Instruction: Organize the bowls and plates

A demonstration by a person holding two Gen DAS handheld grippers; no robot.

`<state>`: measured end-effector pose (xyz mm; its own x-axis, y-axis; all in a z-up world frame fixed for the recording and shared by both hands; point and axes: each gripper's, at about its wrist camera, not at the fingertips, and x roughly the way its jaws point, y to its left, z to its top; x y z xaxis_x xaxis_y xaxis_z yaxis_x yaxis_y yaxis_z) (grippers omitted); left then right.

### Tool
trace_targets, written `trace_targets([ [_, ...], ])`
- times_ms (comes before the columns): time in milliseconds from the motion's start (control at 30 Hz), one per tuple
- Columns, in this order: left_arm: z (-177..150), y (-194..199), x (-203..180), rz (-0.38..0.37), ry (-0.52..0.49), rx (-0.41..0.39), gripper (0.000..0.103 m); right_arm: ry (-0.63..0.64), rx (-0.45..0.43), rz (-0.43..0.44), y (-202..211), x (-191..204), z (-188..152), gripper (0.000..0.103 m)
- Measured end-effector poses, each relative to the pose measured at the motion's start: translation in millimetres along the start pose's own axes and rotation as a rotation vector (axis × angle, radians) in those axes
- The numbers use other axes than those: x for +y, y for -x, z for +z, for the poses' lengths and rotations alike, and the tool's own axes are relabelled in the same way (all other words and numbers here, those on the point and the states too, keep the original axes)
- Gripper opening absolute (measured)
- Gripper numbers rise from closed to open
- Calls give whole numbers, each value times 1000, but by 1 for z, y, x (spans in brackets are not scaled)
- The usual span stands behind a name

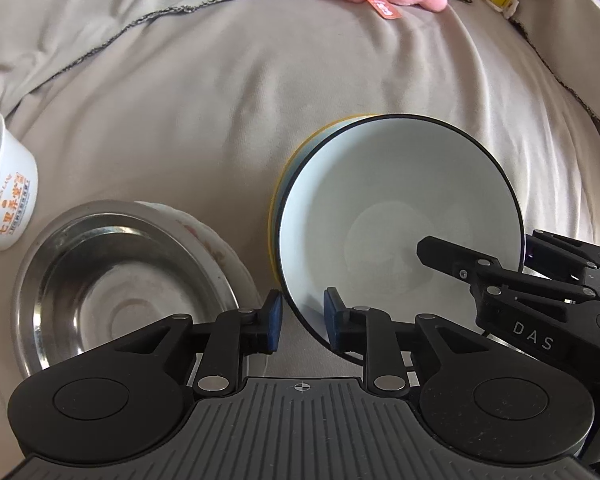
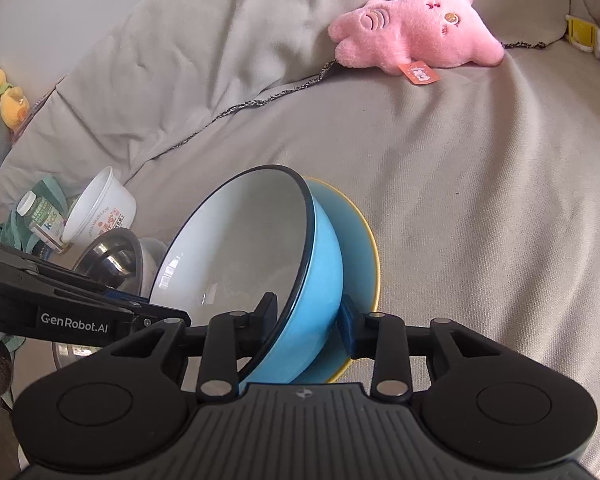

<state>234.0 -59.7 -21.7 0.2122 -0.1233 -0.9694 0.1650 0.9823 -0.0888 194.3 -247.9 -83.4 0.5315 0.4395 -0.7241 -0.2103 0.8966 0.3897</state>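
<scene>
Left wrist view looks steeply down on a beige cloth-covered surface (image 1: 204, 92). A blue bowl (image 1: 400, 216), pale inside with a dark rim, sits tilted inside a yellow-rimmed bowl (image 1: 278, 200). The left gripper (image 1: 302, 320) straddles the blue bowl's near rim, one blue pad outside the wall and one inside; a sliver of space shows at the outer pad, so whether it is pinching cannot be told. To the left sits a steel bowl (image 1: 116, 280), nested on a white floral dish (image 1: 204, 228), and beyond it a white printed cup (image 1: 8, 184).

Right wrist view shows the same blue bowl (image 2: 320, 264) leaning steeply in the yellow-rimmed bowl (image 2: 364, 248). The right gripper (image 2: 308, 320) has one finger inside the rim and one outside (a clear gap shows at the outer blue pad), so its tongs are spread and not pressing. A pink plush toy (image 2: 416, 36) lies well behind.

By my reading, the step in hand is seating the blue bowl into the yellow-rimmed one. The blue bowl is not yet level. Next, it likely needs easing flat into the lower bowl, then both grippers drawn off the rim without tipping it on the soft cloth.
</scene>
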Motion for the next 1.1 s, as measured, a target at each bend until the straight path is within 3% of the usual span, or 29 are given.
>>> trace_targets([
  [933, -5, 12, 3, -19, 5, -21, 22, -50, 17, 66, 0, -18, 1, 35],
  [1100, -4, 13, 3, -22, 6, -25, 21, -49, 17, 79, 3, -21, 2, 39],
])
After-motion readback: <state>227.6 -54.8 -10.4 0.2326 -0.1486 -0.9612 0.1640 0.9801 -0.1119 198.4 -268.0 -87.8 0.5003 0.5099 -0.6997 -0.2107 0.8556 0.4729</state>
